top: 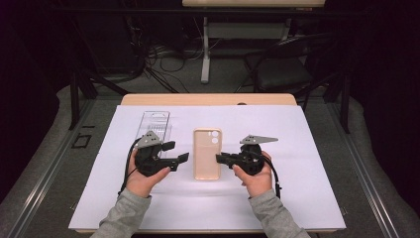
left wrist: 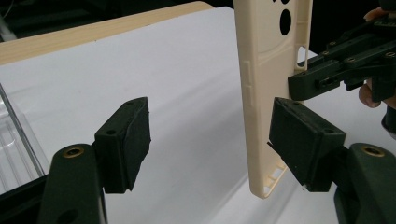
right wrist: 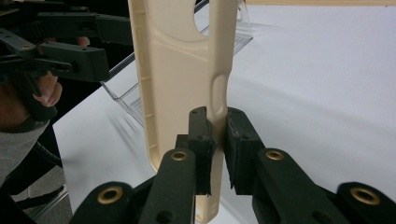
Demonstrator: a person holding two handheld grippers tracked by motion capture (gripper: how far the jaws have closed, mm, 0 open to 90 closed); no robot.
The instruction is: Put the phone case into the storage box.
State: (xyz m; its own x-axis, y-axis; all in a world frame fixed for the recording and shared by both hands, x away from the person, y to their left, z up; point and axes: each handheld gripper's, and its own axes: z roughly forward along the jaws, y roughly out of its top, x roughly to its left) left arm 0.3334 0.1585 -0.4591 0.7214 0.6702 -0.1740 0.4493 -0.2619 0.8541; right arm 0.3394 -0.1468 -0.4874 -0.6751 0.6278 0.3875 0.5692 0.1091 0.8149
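The right tongs [right wrist: 217, 135] are pinching the side wall of the cream soft-plastic phone case [top: 207, 153] lying on the white-covered surface [top: 297, 198], the left tongs [top: 179, 152] are standing open beside it, letting go, leaving the clear plastic box [top: 154, 125] beyond untouched.

A clear plastic tray [top: 155, 125] lies on white paper [top: 297, 188].

A cream phone case [top: 207, 153] with round camera cutouts lies flat on the white sheet, lengthwise between the two claws. Its right edge sits pinched in the right claw [right wrist: 218, 140]. Its left edge lies just beside one pad of the parted left claw [left wrist: 210, 140].
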